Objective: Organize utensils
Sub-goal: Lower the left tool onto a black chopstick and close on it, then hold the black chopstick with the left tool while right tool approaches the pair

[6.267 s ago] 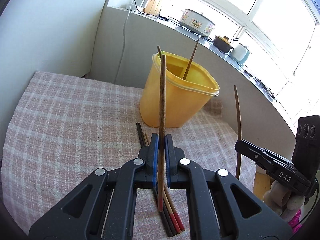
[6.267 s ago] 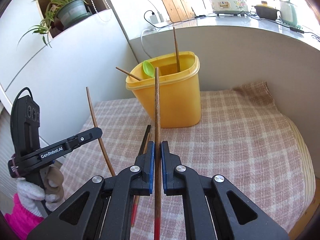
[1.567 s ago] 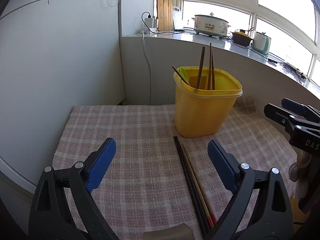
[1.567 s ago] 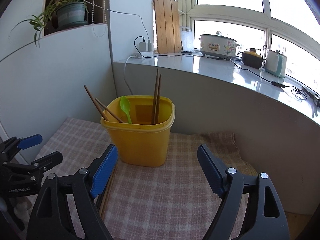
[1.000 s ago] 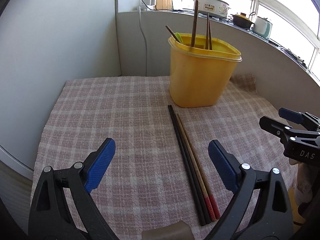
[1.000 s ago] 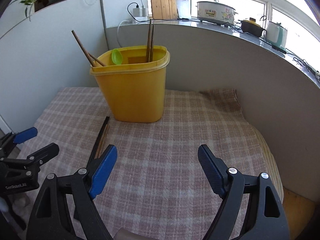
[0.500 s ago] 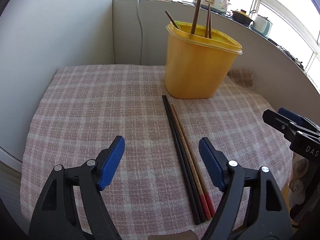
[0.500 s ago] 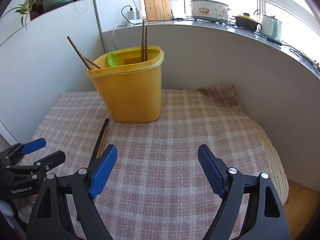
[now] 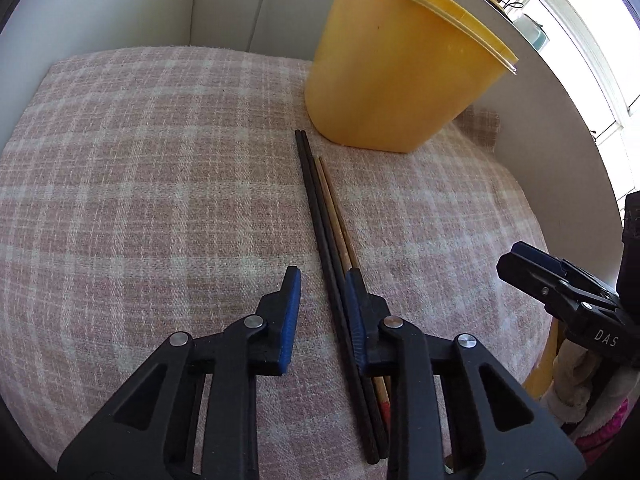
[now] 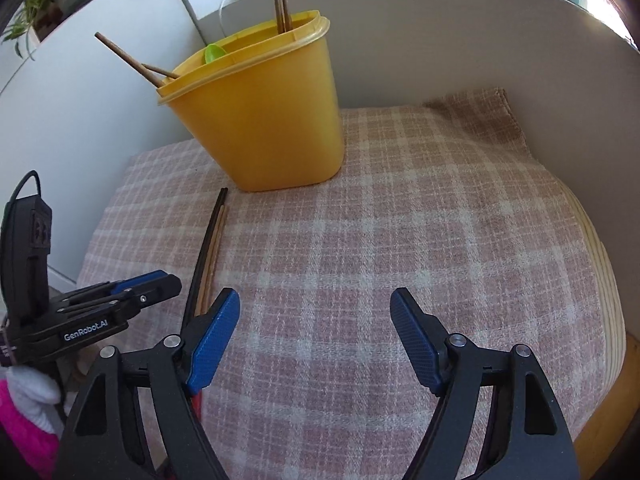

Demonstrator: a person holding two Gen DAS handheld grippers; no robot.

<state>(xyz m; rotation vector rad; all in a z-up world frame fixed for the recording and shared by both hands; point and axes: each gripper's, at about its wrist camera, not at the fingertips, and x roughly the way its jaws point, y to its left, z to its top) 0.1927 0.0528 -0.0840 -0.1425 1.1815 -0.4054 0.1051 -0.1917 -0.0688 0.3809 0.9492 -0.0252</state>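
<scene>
In the left wrist view the left gripper [image 9: 322, 300] sat low at centre frame over the checked cloth [image 9: 140, 200], its blue pads a narrow gap apart and closed on nothing. The chopsticks [image 9: 320, 204], two black and one or two light wooden ones lying side by side, ran from just below the yellow container [image 9: 396, 72] in the upper middle down toward the bottom of the frame. They passed along the inner face of the right-hand pad [image 9: 354, 312], the black pair just inside the gap and the wooden ones partly hidden beneath that finger; whether the pad touched them could not be told.

In the right wrist view the right gripper [image 10: 316, 340] hung with its jaws spread wide, holding nothing, at the bottom of the frame. The chopsticks [image 10: 208, 252] lay to the left of its left pad, and the yellow container [image 10: 272, 120] stood in the upper middle with several brown sticks and a green spoon [image 10: 215, 53] inside.

Readable writing: "DAS" on the right gripper [image 9: 568, 296] at the right edge of the left wrist view, and "GenRobot.AI" on the left gripper [image 10: 116, 300] at the lower left of the right wrist view.
</scene>
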